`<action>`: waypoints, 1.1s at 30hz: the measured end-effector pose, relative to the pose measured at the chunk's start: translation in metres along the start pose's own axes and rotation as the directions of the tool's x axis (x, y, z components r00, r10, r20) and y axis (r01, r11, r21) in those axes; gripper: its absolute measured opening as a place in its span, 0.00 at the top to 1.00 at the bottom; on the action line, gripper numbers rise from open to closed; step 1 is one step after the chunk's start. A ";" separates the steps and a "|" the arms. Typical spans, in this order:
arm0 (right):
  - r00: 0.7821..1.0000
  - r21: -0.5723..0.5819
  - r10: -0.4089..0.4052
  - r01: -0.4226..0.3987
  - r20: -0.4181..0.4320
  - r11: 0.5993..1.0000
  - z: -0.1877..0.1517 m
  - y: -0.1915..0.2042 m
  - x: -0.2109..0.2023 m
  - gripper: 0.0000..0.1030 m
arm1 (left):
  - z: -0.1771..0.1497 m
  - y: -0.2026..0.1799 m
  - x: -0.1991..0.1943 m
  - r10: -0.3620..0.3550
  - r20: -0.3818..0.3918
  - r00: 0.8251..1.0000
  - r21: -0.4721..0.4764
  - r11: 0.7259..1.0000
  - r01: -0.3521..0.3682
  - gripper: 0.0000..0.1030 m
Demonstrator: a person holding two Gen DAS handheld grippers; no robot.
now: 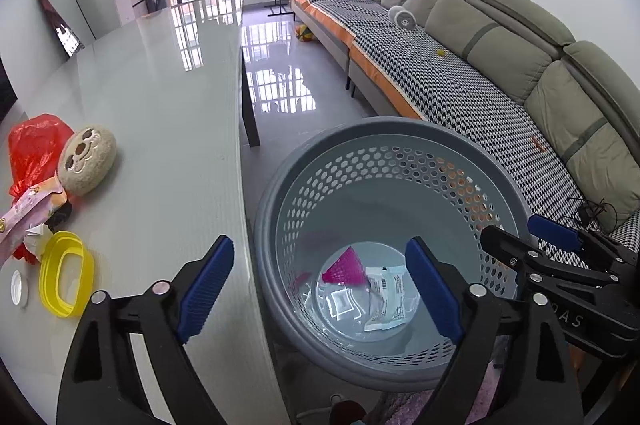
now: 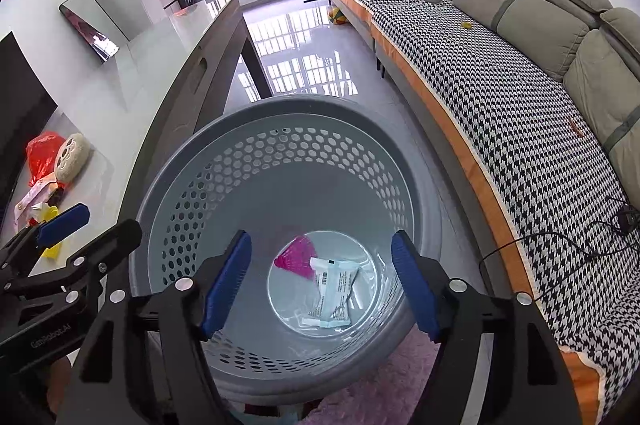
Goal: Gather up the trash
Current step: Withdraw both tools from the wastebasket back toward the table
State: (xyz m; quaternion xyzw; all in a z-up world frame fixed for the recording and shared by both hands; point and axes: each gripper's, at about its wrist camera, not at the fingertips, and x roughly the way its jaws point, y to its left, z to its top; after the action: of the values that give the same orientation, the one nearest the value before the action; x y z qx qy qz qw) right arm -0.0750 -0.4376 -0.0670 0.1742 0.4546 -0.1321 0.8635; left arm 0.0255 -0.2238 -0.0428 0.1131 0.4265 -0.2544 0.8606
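A grey perforated basket [image 1: 280,185] [image 2: 168,177] stands on the floor beside the table. A magenta wrapper [image 1: 346,265] [image 2: 298,257] and a white printed packet [image 1: 386,299] [image 2: 334,289] lie on its bottom. My left gripper [image 1: 320,245] [image 2: 104,221] is open and empty, spanning the table edge and the basket's near rim. My right gripper [image 2: 322,239] [image 1: 516,231] hangs open and empty over the basket's mouth. A red plastic bag [image 1: 34,145], a pinkish wrapper [image 1: 28,213], a yellow plastic ring [image 1: 66,279] and a white cap [image 1: 18,287] lie on the table at the left.
A round plush face [image 1: 86,159] leans against the red bag on the grey table [image 1: 160,85]. A long sofa [image 2: 520,105] with a houndstooth cover runs along the right, with a black cable [image 2: 580,229] on it. Glossy floor lies between them, and a pink rug [image 2: 380,385] lies under the basket.
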 end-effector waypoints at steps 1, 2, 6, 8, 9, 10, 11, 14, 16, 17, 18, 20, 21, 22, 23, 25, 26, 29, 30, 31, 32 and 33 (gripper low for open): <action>1.000 0.001 0.001 -0.001 0.002 1.000 0.000 0.001 -0.001 0.32 | 0.000 0.001 -0.001 0.003 0.003 1.000 -0.004 1.000 -0.003 0.12; 1.000 0.003 0.001 -0.001 0.006 1.000 0.000 0.002 -0.002 0.31 | 0.000 0.002 -0.002 0.006 0.007 1.000 -0.009 1.000 -0.005 0.11; 1.000 0.002 -0.010 0.010 0.024 1.000 -0.002 0.002 -0.008 0.28 | -0.002 0.009 -0.007 0.011 0.017 1.000 -0.026 1.000 -0.011 0.09; 0.999 0.002 -0.010 0.010 0.033 1.000 -0.003 0.003 -0.011 0.27 | -0.002 0.013 -0.010 0.015 0.023 1.000 -0.031 0.999 -0.014 0.09; 0.999 0.002 -0.010 0.009 0.037 1.000 -0.004 0.004 -0.012 0.27 | -0.003 0.014 -0.011 0.017 0.025 1.000 -0.033 0.999 -0.016 0.08; 0.999 0.002 -0.009 0.009 0.040 1.000 -0.005 0.005 -0.014 0.27 | -0.003 0.016 -0.013 0.021 0.029 0.999 -0.035 0.999 -0.020 0.08; 0.999 0.001 -0.009 0.009 0.043 1.000 -0.006 0.006 -0.015 0.26 | -0.003 0.018 -0.015 0.026 0.033 0.999 -0.036 0.999 -0.024 0.07; 0.999 -0.005 -0.008 0.008 0.051 1.000 -0.008 0.009 -0.018 0.25 | -0.005 0.024 -0.022 0.035 0.048 0.998 -0.042 0.999 -0.033 0.07; 0.998 -0.010 -0.006 0.006 0.054 1.000 -0.008 0.013 -0.020 0.25 | -0.007 0.028 -0.026 0.042 0.054 0.998 -0.046 0.998 -0.039 0.06; 0.998 -0.011 -0.005 0.005 0.057 1.000 -0.009 0.015 -0.021 0.25 | -0.008 0.030 -0.028 0.045 0.054 0.998 -0.047 0.998 -0.043 0.06; 0.998 -0.012 -0.002 0.003 0.060 1.000 -0.010 0.016 -0.022 0.25 | -0.008 0.032 -0.029 0.051 0.054 0.997 -0.048 0.998 -0.048 0.06; 0.998 -0.015 0.007 -0.006 0.067 1.000 -0.011 0.020 -0.025 0.25 | -0.011 0.036 -0.034 0.061 0.058 0.996 -0.054 0.997 -0.058 0.06; 0.997 -0.018 0.009 -0.008 0.071 1.000 -0.011 0.021 -0.025 0.25 | -0.012 0.038 -0.036 0.064 0.061 0.996 -0.059 0.996 -0.060 0.06; 0.997 -0.022 0.010 -0.008 0.074 1.000 -0.012 0.024 -0.027 0.25 | -0.013 0.041 -0.038 0.065 0.062 0.996 -0.065 0.996 -0.061 0.06; 0.997 -0.027 0.009 -0.007 0.077 1.000 -0.013 0.027 -0.028 0.25 | -0.014 0.044 -0.040 0.065 0.062 0.996 -0.072 0.996 -0.060 0.06; 0.997 -0.037 0.007 -0.004 0.082 0.999 -0.014 0.033 -0.030 0.25 | -0.016 0.051 -0.044 0.066 0.064 0.996 -0.087 0.994 -0.061 0.06; 0.996 -0.041 0.007 -0.004 0.084 0.999 -0.014 0.036 -0.031 0.25 | -0.016 0.054 -0.046 0.072 0.067 0.995 -0.092 0.994 -0.066 0.06; 0.996 -0.051 0.021 -0.017 0.090 0.999 -0.015 0.042 -0.033 0.24 | -0.019 0.061 -0.055 0.099 0.082 0.992 -0.105 0.990 -0.090 0.06; 0.995 -0.055 0.025 -0.020 0.092 0.998 -0.015 0.045 -0.034 0.25 | -0.020 0.064 -0.059 0.107 0.088 0.990 -0.113 0.989 -0.097 0.06; 0.995 -0.060 0.029 -0.023 0.093 0.998 -0.015 0.048 -0.034 0.25 | -0.021 0.068 -0.062 0.113 0.094 0.989 -0.122 0.987 -0.102 0.06; 0.995 -0.068 0.034 -0.028 0.095 0.997 -0.015 0.052 -0.035 0.25 | -0.022 0.072 -0.066 0.120 0.100 0.988 -0.131 0.986 -0.107 0.06; 0.994 -0.076 0.040 -0.033 0.097 0.997 -0.014 0.056 -0.035 0.25 | -0.024 0.077 -0.069 0.128 0.105 0.986 -0.142 0.984 -0.112 0.06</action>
State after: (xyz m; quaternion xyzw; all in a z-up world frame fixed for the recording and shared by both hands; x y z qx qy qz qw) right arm -0.0834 -0.3782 -0.0352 0.1434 0.4129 -0.1077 0.8930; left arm 0.0151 -0.1255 -0.0043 0.0653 0.3857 -0.1785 0.9028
